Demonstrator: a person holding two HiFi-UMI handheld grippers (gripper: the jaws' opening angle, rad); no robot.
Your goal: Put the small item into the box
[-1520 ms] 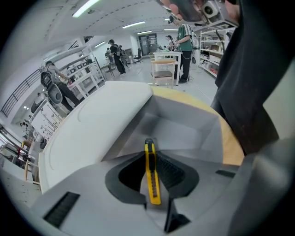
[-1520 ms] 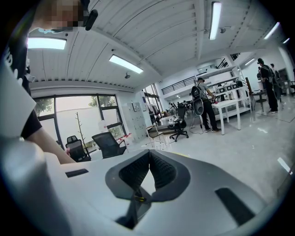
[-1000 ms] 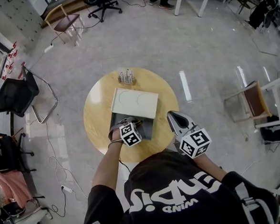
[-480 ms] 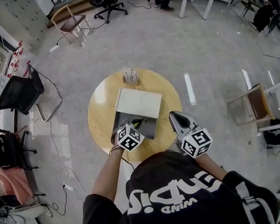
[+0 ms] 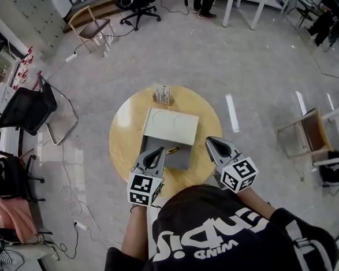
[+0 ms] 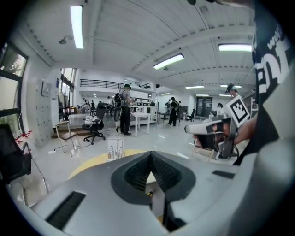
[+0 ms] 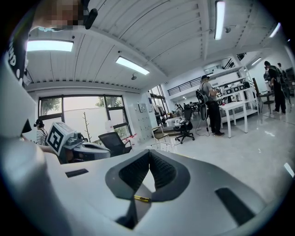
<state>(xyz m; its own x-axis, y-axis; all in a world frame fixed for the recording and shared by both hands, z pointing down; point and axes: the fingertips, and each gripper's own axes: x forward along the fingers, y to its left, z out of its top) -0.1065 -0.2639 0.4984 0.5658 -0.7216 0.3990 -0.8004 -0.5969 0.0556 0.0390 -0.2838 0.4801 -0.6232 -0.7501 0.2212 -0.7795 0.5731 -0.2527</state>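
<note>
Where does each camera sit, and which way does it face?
Head view: person's head, steeply down onto table, box; shoulders, left gripper, right gripper show.
Left gripper view: on that gripper, forward past its shut fingers; right gripper visible.
Right gripper view: likewise; left gripper visible.
Shared: both gripper views catch the small item in the box.
</note>
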